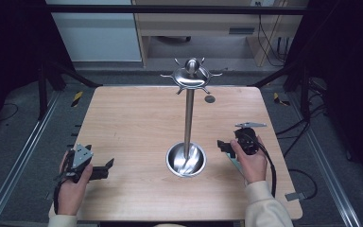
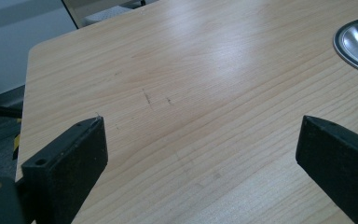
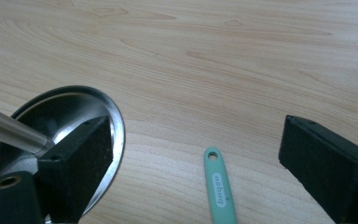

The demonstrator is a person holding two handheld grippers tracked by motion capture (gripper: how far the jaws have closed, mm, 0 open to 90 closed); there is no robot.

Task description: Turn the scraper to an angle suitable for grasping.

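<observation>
High view: a tall steel utensil stand with a round dish base (image 1: 185,161) rises mid-table on the pale wooden table (image 1: 132,123); the left gripper (image 1: 105,168) rests near-left. Left gripper view: jaws wide, bare wood between. Right gripper view: the right gripper (image 3: 193,149) gapes wide over a mint-green plastic handle (image 3: 220,189), untouched, right of the base

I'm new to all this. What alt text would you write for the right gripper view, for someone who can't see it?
A mint-green handle with a hanging hole lies on a pale wooden table, between the two wide-open black fingers of the right gripper. At left sits the round steel base of a metal stand, its pole slanting in from the edge.
</observation>
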